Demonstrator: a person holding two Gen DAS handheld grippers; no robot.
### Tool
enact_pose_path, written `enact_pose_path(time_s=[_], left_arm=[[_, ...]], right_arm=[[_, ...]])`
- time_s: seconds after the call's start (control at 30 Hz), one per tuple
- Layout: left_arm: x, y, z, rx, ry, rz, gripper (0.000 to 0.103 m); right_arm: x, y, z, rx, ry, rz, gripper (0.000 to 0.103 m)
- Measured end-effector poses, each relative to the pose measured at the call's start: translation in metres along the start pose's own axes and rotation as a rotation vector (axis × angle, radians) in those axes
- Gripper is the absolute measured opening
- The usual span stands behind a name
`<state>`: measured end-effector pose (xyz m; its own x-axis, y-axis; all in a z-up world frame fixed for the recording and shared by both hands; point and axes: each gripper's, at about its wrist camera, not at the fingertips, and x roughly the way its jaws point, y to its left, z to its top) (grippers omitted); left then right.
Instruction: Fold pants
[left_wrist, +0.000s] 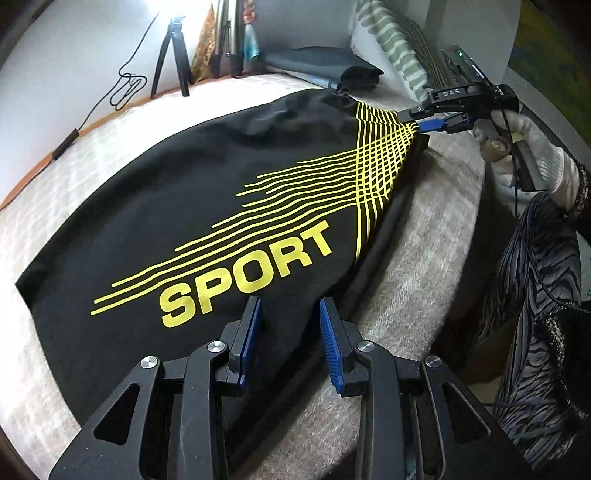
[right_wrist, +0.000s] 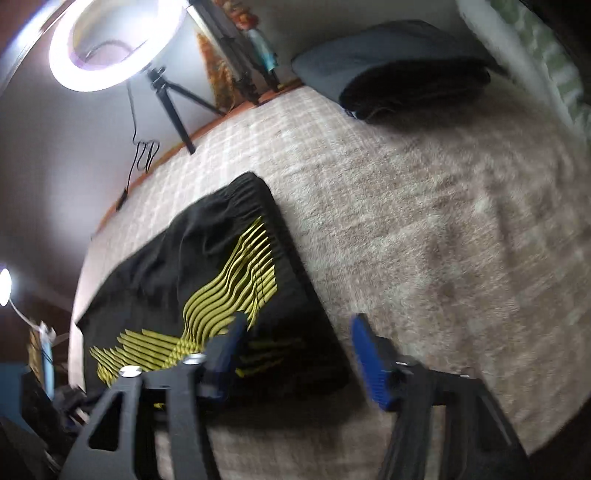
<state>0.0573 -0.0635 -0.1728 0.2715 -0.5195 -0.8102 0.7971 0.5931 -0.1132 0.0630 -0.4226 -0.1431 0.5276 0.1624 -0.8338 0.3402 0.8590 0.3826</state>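
Observation:
Black pants (left_wrist: 192, 206) with a yellow line pattern and the word SPORT lie folded on a beige blanket (left_wrist: 424, 258). My left gripper (left_wrist: 291, 317) is open, its blue pads just above the near edge of the pants. My right gripper (left_wrist: 424, 123) shows in the left wrist view at the far right corner of the pants, its blue pads close by the yellow lines. In the right wrist view the right gripper (right_wrist: 299, 332) is open and empty, right at the edge of the pants (right_wrist: 207, 288).
A folded dark garment stack (left_wrist: 328, 70) (right_wrist: 402, 70) lies at the back of the bed. A ring light (right_wrist: 118, 40) on a tripod (left_wrist: 173, 62), with a cable, stands by the wall. A striped pillow (left_wrist: 391, 40) is at the back right.

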Motion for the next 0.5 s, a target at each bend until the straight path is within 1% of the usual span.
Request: enact_pose_path(time_s=[0.03, 0.07, 0.13, 0.17, 0.2, 0.23, 0.27, 0.3, 0.33, 0.37, 0.4, 0.43, 0.47, 0.5], left_arm=[[0.0, -0.001, -0.001, 0.008, -0.001, 0.006, 0.03], [-0.001, -0.003, -0.001, 0.016, -0.003, 0.012, 0.03], [-0.003, -0.003, -0.004, 0.014, -0.008, 0.01, 0.03], [-0.003, -0.002, -0.005, 0.009, -0.011, 0.004, 0.03], [-0.004, -0.002, -0.006, 0.006, -0.013, -0.002, 0.03], [-0.004, -0.001, -0.007, 0.005, -0.015, -0.007, 0.03], [-0.005, -0.001, -0.008, 0.005, -0.016, -0.008, 0.03], [-0.005, -0.001, -0.008, 0.005, -0.017, -0.009, 0.03], [-0.005, -0.001, -0.008, 0.005, -0.016, -0.011, 0.03], [-0.005, -0.001, -0.008, 0.006, -0.016, -0.012, 0.03], [-0.005, 0.0, -0.008, 0.007, -0.016, -0.013, 0.03], [-0.005, 0.0, -0.007, 0.005, -0.017, -0.015, 0.03], [-0.005, 0.0, -0.007, 0.003, -0.018, -0.017, 0.03], [-0.005, 0.0, -0.007, 0.004, -0.018, -0.017, 0.03]], right_arm=[[0.003, 0.001, 0.002, 0.002, 0.004, 0.03, 0.03], [0.002, 0.003, -0.002, -0.008, 0.002, 0.035, 0.025], [-0.004, 0.012, -0.002, -0.042, -0.014, 0.06, 0.022], [-0.012, 0.016, -0.002, -0.065, -0.039, 0.046, 0.022], [-0.02, 0.019, -0.002, -0.085, -0.071, 0.015, 0.022], [-0.023, 0.019, -0.001, -0.092, -0.082, -0.003, 0.022], [-0.023, 0.018, 0.0, -0.092, -0.07, 0.002, 0.025], [-0.022, 0.017, -0.001, -0.086, -0.055, 0.004, 0.033], [-0.021, 0.015, -0.003, -0.076, -0.037, -0.005, 0.037], [-0.021, 0.014, -0.005, -0.067, -0.027, -0.031, 0.046], [-0.024, 0.011, -0.01, -0.051, -0.024, -0.058, 0.057], [-0.027, 0.007, -0.014, -0.033, -0.029, -0.069, 0.063], [-0.03, 0.001, -0.02, 0.006, -0.032, -0.074, 0.072], [-0.031, -0.004, -0.025, 0.047, -0.023, -0.064, 0.075]])
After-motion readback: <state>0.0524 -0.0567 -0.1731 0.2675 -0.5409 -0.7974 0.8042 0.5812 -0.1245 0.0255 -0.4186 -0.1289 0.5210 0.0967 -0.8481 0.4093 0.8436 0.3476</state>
